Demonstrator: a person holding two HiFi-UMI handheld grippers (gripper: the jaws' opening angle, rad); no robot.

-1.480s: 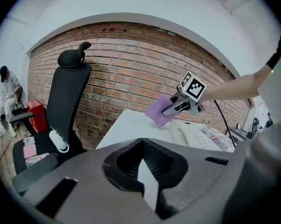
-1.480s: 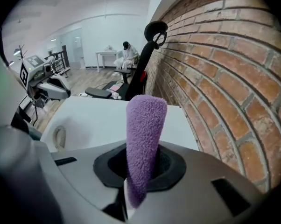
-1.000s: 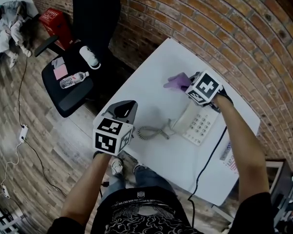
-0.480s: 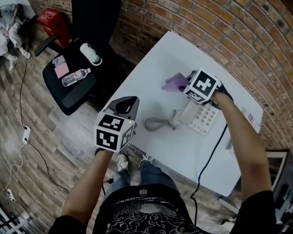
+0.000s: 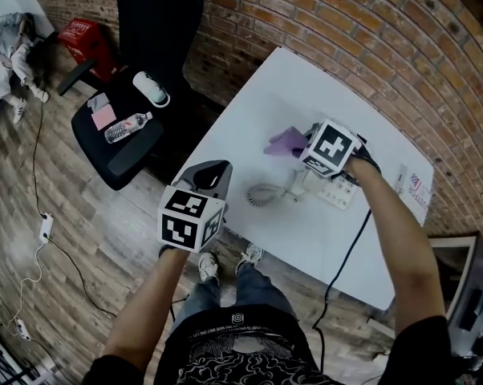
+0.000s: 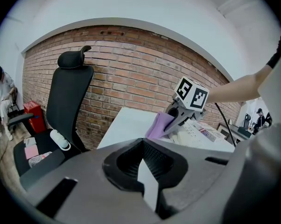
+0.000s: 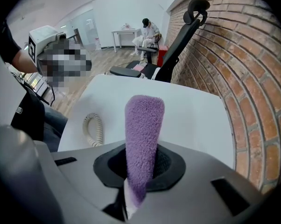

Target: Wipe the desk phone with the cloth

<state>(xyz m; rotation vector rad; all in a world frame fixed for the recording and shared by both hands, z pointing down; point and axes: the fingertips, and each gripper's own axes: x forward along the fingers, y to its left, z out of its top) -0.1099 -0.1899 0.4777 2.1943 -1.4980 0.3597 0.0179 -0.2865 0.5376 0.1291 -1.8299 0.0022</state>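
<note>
The white desk phone (image 5: 338,189) lies on the white table (image 5: 306,87), its coiled cord (image 5: 265,192) curling to its left. My right gripper (image 5: 302,144) hangs over the phone's far end, shut on a purple cloth (image 5: 285,141) that sticks out ahead of the jaws; the fuzzy cloth (image 7: 143,129) fills the middle of the right gripper view, with the cord (image 7: 94,129) beyond. My left gripper (image 5: 209,175) hovers at the table's near left edge, jaws together and holding nothing. The left gripper view shows the phone (image 6: 196,132) and cloth (image 6: 160,124).
A black office chair (image 5: 149,62) stands left of the table, with a water bottle (image 5: 127,127) and pink notes on its seat. The brick wall (image 5: 370,30) runs behind the table. A leaflet (image 5: 416,191) lies at the table's right edge. A person (image 7: 147,31) sits far off.
My right gripper with the cloth has come closer over the phone, hiding more of its far end. The left gripper has stayed near the table's left edge.
</note>
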